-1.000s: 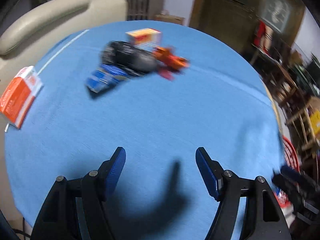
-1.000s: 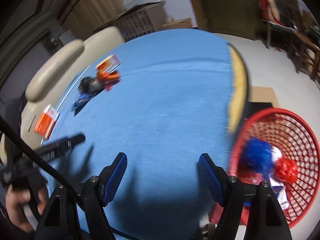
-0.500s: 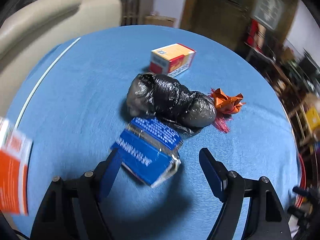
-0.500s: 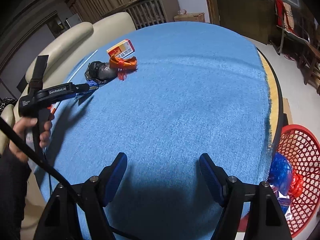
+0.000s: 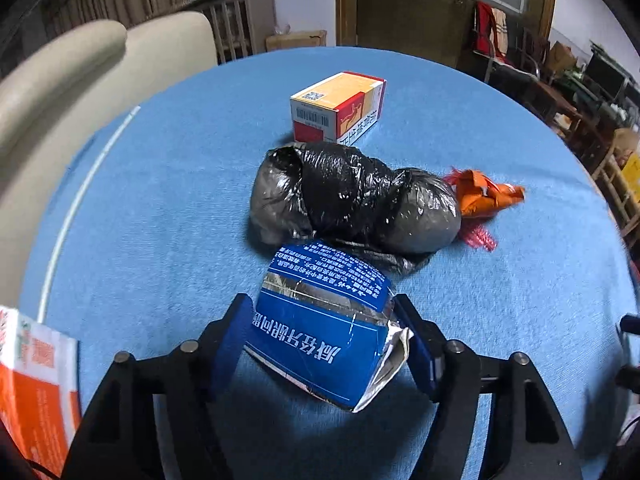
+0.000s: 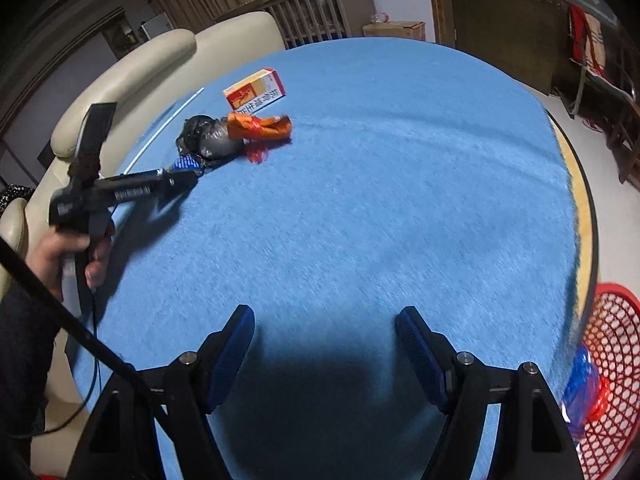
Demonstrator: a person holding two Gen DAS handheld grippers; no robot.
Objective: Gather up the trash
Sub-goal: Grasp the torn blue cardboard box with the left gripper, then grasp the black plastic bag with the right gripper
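On the round blue table, my left gripper (image 5: 324, 332) stands open with its two fingers on either side of a crumpled blue foil packet (image 5: 320, 336); the pads look close to its sides. Beyond it lie a black plastic bag bundle (image 5: 352, 200), an orange wrapper (image 5: 484, 196) and a yellow-red box (image 5: 340, 110). The right wrist view shows the same pile: the bag (image 6: 208, 140), the wrapper (image 6: 256, 128), the box (image 6: 256, 92), and my left gripper (image 6: 180, 176) reaching it. My right gripper (image 6: 324, 340) is open and empty over bare cloth.
A red mesh basket (image 6: 612, 360) with blue and red trash stands on the floor off the table's right edge. An orange-white box (image 5: 36, 384) lies at the left table edge. A beige sofa (image 6: 140, 64) backs the table's left side.
My left gripper has moved forward to the trash pile and now straddles the blue packet. My right gripper has swung away from the basket to face the table.
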